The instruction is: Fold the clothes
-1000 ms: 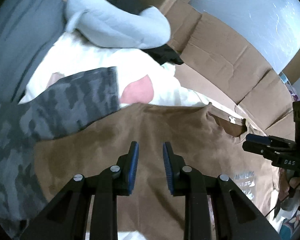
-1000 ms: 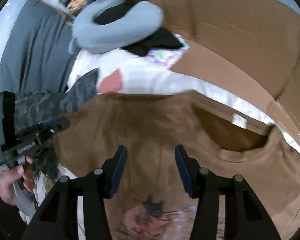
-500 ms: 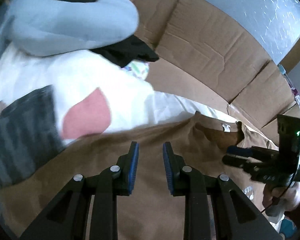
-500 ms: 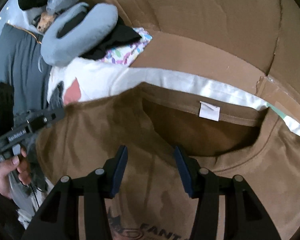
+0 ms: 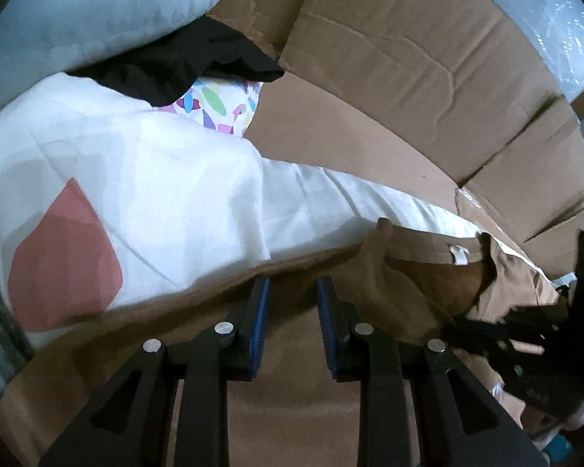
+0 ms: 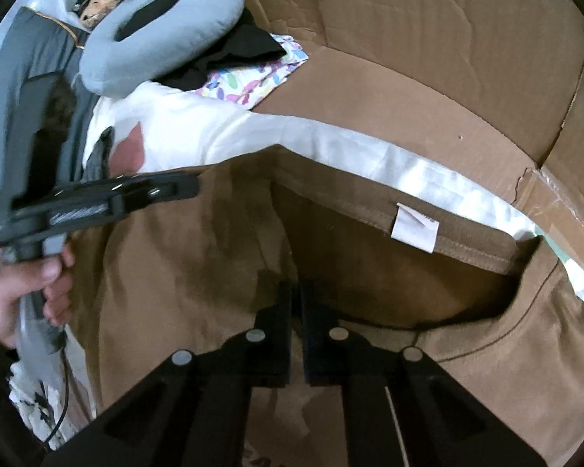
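A brown T-shirt (image 6: 198, 272) lies spread on white bedding, its neck opening with a white label (image 6: 414, 229) facing me. My right gripper (image 6: 296, 292) is shut, its jaws nearly together at the front edge of the neck opening, apparently pinching the collar fabric. It shows as a dark blur in the left wrist view (image 5: 502, 330). My left gripper (image 5: 292, 288) is open, low over the shirt's left shoulder edge (image 5: 214, 288), fabric under its fingers. It also shows in the right wrist view (image 6: 183, 186), held by a hand.
A white sheet with a pink patch (image 5: 62, 257) lies beyond the shirt. A grey neck pillow (image 6: 155, 43), black cloth (image 5: 183, 58) and a colourful patterned cloth (image 6: 253, 78) lie farther back. Cardboard walls (image 6: 428, 58) stand behind and to the right.
Both grippers moved forward toward the shirt's top edge. My right gripper went from open to shut at the collar. My left gripper stayed open and reached the shoulder edge.
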`<action>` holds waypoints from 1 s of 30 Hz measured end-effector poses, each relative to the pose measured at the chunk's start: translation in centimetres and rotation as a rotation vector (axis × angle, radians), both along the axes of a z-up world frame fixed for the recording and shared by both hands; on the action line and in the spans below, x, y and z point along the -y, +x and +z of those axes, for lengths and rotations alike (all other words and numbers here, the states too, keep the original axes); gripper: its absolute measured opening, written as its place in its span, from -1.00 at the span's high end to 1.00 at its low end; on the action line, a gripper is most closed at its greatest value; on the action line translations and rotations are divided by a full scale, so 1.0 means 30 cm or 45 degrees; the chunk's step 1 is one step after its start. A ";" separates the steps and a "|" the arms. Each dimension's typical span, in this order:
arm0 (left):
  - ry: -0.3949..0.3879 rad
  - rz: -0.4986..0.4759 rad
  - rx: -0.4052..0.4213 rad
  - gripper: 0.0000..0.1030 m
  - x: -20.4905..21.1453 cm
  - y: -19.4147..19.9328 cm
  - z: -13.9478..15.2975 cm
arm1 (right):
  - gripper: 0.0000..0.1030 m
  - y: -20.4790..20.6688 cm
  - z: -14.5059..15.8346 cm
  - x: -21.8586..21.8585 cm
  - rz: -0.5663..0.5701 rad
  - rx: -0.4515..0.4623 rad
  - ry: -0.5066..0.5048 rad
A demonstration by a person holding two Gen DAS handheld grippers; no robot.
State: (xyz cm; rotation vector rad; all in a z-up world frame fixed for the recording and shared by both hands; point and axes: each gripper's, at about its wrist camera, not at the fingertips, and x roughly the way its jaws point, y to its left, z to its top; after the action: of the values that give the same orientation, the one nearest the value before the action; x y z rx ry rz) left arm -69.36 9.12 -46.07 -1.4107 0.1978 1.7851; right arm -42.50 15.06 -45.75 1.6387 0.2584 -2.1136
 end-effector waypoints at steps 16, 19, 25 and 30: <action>0.069 -0.056 -0.006 0.53 -0.019 0.038 0.077 | 0.71 -0.005 0.101 -0.098 -0.121 0.002 -0.070; 0.073 -0.114 0.016 0.53 -0.043 0.076 0.067 | 0.70 -0.016 0.145 -0.145 -0.168 -0.024 -0.094; -0.026 -0.188 0.046 0.53 -0.127 0.133 -0.021 | 0.70 0.017 0.183 -0.255 -0.216 -0.031 -0.082; -0.096 -0.173 -0.012 0.61 -0.188 0.117 -0.039 | 0.70 0.092 0.114 -0.324 -0.153 0.013 0.038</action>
State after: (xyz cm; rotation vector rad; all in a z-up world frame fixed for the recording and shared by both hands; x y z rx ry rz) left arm -65.84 14.74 -47.23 -1.4069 0.3609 1.6882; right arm -39.73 24.77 -42.32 1.7213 0.1930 -2.1981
